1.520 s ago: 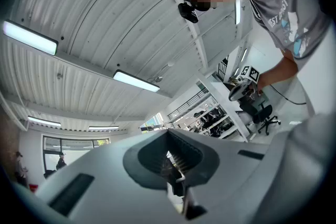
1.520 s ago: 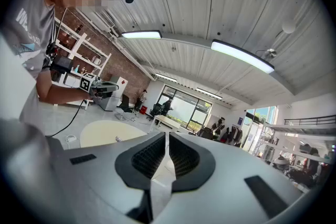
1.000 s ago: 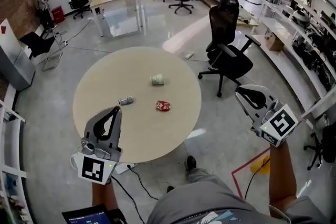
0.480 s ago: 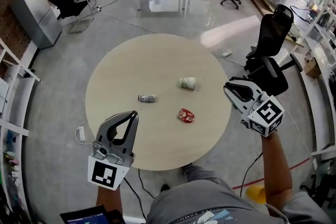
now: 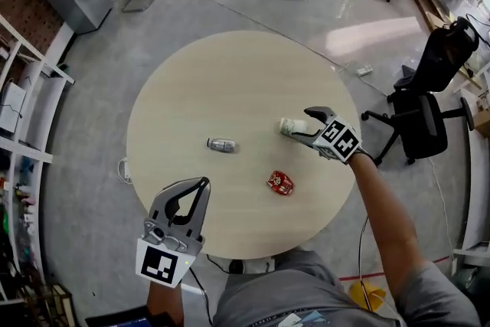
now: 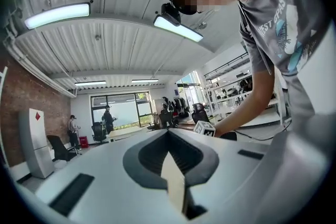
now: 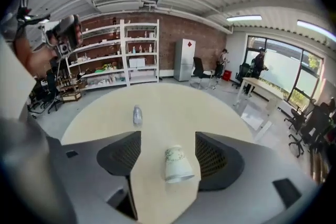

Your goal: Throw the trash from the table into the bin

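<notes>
Now | my right claw (image 7: pixel 168 137) just opening, jaws astride tipped paper cup (image 7: pixel 176 165) on counter (image 7: pixel 173 107), not touching | left claw (image 6: pixel 168 131) closed, empty

The left tool (image 6: pixel 169 134) fills the lower half, its grey jaws closed tip to tip at the centre with nothing between them (only a narrow cream wedge (image 6: pixel 174 186) shows in the slot toward 6 o'clock). At 1 o'clock a person (image 6: pixel 273 18) in a grey T-shirt leans over, one bare arm (image 6: pixel 247 110) reaching toward the centre. At 8 o'clock a white cabinet (image 6: pixel 34 141) stands by a brick wall (image 6: pixel 13 107), two people (image 6: pixel 107 117) stand at a window (image 6: pixel 126 105) nearer the centre, and light strips (image 6: pixel 58 14) cross the ribbed ceiling from 10 to 12 o'clock.
</notes>
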The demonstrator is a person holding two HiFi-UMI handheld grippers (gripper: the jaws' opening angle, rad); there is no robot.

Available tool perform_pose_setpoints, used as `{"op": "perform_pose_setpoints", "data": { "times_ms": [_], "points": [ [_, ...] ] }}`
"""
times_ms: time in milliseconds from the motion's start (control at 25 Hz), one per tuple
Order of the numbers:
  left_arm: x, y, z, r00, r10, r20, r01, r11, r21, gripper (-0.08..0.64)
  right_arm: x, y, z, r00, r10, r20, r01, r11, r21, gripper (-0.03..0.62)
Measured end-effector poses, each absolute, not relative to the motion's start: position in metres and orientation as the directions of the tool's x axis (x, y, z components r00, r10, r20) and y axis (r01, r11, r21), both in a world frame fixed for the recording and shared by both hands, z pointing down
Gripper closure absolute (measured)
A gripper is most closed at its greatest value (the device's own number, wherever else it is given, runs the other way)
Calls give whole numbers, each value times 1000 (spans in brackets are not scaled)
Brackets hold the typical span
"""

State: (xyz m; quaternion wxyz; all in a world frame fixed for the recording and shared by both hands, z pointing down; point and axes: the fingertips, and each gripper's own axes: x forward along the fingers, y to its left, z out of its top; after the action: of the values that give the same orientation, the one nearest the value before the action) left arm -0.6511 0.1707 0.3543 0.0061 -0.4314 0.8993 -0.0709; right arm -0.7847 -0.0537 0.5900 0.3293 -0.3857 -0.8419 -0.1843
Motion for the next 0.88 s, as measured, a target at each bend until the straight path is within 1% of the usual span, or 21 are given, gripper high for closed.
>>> {"op": "perform_pose_setpoints", "data": {
  "times_ms": [200, 320, 480, 640, 760, 880],
  "points": [
    [-664, 162, 374, -656, -747, 103, -754, 648, -103, 517, -817, -70, 693, -320, 461, 828, 802, 596, -22, 282],
    [-667, 167, 381, -670, -732, 124, -742, 663, -94, 517, -820, -75, 733, -272, 405, 873, 801, 598, -28, 282],
    [-664, 168, 384, -680, -721, 133, -733, 675, -87, 517, -821, -82, 747, -307, 379, 873, 754, 657, -20, 282],
    [-651, 168, 379, -678, -726, 115, -735, 672, -91, 517, -798, -81, 739, -314, 382, 869, 726, 686, -40, 284],
    [-638, 182, 368, -680, -728, 87, -734, 675, -81, 517, -777, -69, 709, -385, 406, 829, 686, 726, -38, 284],
    [-619, 198, 356, -679, -733, 51, -734, 675, -75, 517, -750, -51, 653, -491, 441, 752, 662, 750, -8, 284]
  ]
}}
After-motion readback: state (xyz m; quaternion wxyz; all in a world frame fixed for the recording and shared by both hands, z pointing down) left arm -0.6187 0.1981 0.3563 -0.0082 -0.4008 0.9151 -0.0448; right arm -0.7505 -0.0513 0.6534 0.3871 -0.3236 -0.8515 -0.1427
